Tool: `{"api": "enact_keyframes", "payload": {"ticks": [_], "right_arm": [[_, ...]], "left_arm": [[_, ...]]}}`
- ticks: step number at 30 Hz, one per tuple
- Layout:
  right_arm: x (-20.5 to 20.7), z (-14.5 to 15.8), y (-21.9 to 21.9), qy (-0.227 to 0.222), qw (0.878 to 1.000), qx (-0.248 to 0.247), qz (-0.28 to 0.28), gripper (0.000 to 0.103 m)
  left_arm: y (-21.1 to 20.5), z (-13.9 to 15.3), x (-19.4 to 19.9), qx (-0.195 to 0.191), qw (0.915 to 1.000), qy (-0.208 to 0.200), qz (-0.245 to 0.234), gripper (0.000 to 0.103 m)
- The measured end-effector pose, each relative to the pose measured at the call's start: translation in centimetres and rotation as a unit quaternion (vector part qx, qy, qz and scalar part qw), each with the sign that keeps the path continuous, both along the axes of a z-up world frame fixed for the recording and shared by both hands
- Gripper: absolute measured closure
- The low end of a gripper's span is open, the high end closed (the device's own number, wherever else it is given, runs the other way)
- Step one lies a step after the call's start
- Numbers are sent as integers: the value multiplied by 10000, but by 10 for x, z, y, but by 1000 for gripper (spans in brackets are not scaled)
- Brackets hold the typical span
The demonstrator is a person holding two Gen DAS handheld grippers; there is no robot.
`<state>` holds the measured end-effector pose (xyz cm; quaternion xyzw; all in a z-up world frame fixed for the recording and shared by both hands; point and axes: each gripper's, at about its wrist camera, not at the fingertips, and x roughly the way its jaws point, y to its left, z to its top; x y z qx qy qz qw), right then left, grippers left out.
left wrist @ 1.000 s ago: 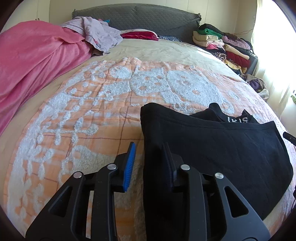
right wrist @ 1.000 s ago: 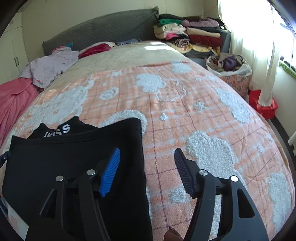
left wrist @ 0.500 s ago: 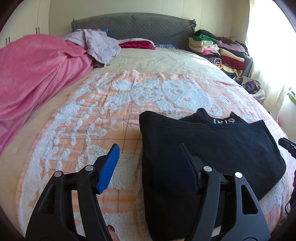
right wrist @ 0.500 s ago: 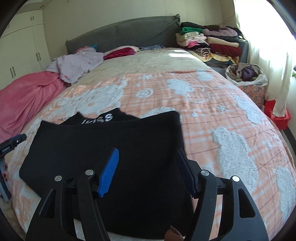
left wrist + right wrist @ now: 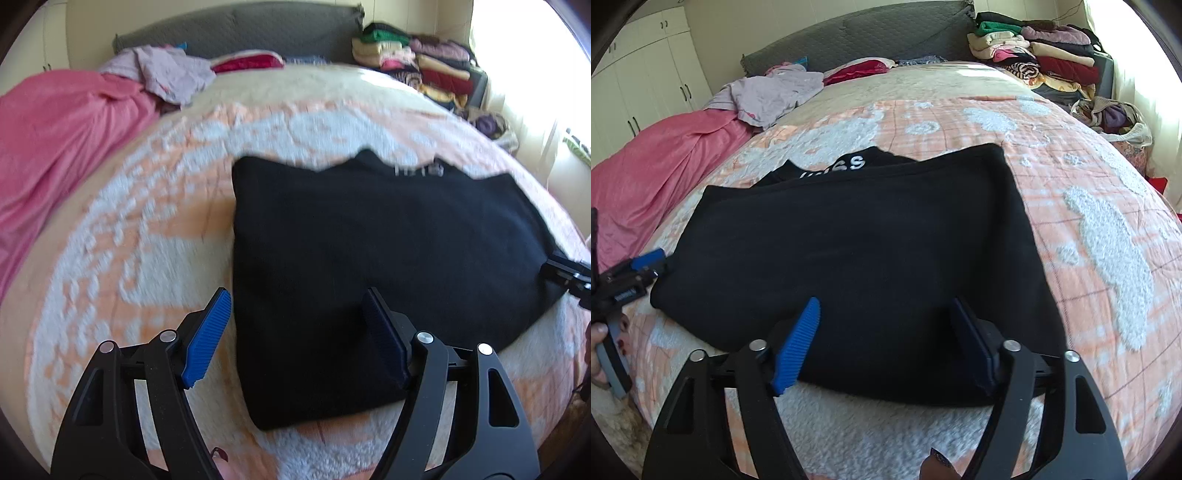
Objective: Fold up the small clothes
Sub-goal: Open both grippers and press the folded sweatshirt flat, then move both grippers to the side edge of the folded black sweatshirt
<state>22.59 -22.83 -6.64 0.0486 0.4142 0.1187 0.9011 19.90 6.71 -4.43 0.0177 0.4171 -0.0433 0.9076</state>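
Observation:
A black garment [image 5: 369, 251] [image 5: 857, 251] with white lettering near its far edge lies folded flat on the orange-and-white bedspread [image 5: 147, 229] [image 5: 1108, 229]. My left gripper [image 5: 295, 336] hovers above the garment's near left corner; its jaws are opening and grip nothing. My right gripper [image 5: 886, 339] hangs over the garment's near edge, its jaws also opening, with only the flat cloth below them. The left gripper [image 5: 624, 277] also shows at the left edge of the right wrist view, held by a hand. The right gripper's tip [image 5: 569, 275] shows at the right edge of the left wrist view.
A pink blanket [image 5: 62, 147] [image 5: 657, 173] covers the bed's left side. A lilac garment [image 5: 768, 92] and a red one [image 5: 857, 70] lie by the grey headboard [image 5: 857, 37]. Stacked folded clothes [image 5: 1034, 55] and a basket of clothes [image 5: 1115, 114] stand at the right.
The left gripper let go of the garment's left edge, opened wide and drew back. The right gripper shifted left over the garment and opened a little more. The garment stays flat.

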Motion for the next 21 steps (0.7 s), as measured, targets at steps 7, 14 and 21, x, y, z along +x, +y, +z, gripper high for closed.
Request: {"api": "enact_keyframes", "payload": {"ticks": [7, 14, 21], "right_arm": [[-13, -7, -1, 0, 9998, 163, -127, 27], [-32, -4, 2, -98, 9994, 289, -157, 19], [-51, 0, 15, -301, 9991, 300, -59, 14]], "left_arm": [[3, -11, -17, -163, 9998, 92, 83, 37], [7, -18, -34, -285, 9994, 186, 100, 36], [15, -16, -49, -447, 9987, 167, 183, 33]]}}
